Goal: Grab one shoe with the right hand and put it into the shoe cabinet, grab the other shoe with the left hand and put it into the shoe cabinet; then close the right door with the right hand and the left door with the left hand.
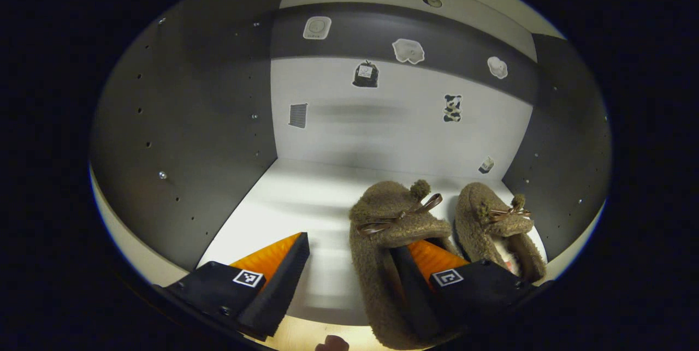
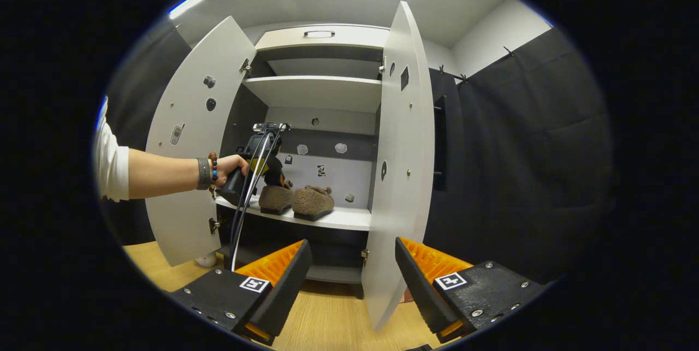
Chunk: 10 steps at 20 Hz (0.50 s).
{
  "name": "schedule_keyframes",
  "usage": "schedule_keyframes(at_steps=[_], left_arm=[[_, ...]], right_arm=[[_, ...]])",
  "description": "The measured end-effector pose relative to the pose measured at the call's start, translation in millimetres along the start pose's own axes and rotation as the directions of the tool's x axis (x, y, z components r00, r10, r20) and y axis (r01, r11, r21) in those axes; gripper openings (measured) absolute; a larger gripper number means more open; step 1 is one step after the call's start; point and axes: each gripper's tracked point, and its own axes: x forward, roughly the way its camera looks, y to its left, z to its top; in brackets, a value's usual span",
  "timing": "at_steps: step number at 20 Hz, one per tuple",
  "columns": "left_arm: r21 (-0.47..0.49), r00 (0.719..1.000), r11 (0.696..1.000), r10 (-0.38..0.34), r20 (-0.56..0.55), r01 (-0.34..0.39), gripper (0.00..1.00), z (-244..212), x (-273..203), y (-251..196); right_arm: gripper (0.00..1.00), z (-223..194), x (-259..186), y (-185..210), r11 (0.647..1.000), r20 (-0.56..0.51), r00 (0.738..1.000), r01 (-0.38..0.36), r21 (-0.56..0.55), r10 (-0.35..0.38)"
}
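Both shoes are seen on the cabinet's middle shelf [image 1: 306, 198], side by side and just apart, long axes running front to back with toes toward the rear wall. In the left gripper view the left gripper [image 1: 349, 269] is spread wide over the left shoe [image 1: 382, 242]: one finger lies inside its opening, the other stands well clear on bare shelf, so nothing is clamped and the shoe appears set down. The right shoe [image 1: 494, 225] lies to its right, near the side wall. In the right gripper view the right gripper [image 2: 349, 280] is held wide and empty, back from the cabinet, with the right door [image 2: 396, 176] edge-on just ahead and nearer to it than the left door [image 2: 191, 138], which is judged the next thing to be pushed shut. Small stickers are seen on the back wall, but no writing can be read.
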Motion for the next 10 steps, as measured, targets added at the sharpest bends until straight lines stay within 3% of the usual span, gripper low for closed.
schedule_keyframes(at_steps=[6,10], left_arm=[[0.05,0.99,0.997,-0.062,0.13,0.056,0.98,19.2,-66.8,-6.2],[0.08,0.941,0.994,-0.102,0.324,0.081,0.97,28.5,-145.2,-4.4]], right_arm=[[0.94,7.9,-0.6,3.6,1.0,0.015,1.0,-0.017,0.016,0.017],[0.94,16.5,0.0,3.5,0.999,0.032,0.999,-0.024,0.037,0.023]])
